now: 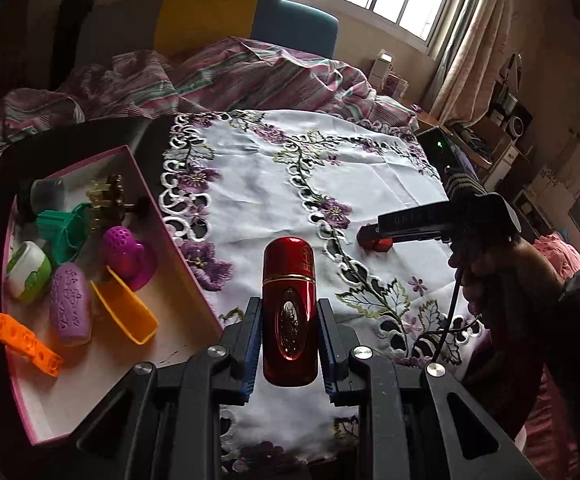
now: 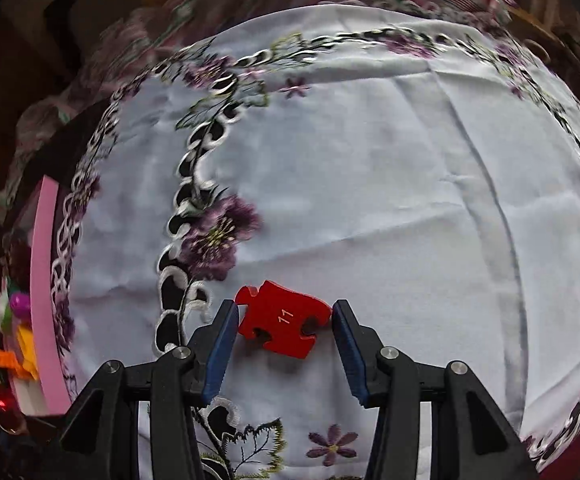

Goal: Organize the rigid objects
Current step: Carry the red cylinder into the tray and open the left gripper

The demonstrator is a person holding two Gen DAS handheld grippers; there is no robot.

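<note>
My left gripper [image 1: 290, 312] is shut on a shiny red cylindrical case [image 1: 290, 312] and holds it above the embroidered white cloth [image 1: 281, 184]. My right gripper [image 2: 285, 322] has its jaws around a red puzzle piece marked 11 [image 2: 283, 322] that lies on the cloth [image 2: 370, 184]; both pads touch its edges. The right gripper also shows in the left wrist view [image 1: 374, 242], low over that red piece. A pink-rimmed box [image 1: 137, 380] on the left holds several small items: purple cases, an orange scoop, an orange block, a green clip.
The box's pink wall [image 2: 43, 280] shows at the left edge of the right wrist view. A rumpled striped blanket [image 1: 217, 76] lies behind the cloth. A dark device with a green light [image 1: 438, 148] stands at the cloth's far right.
</note>
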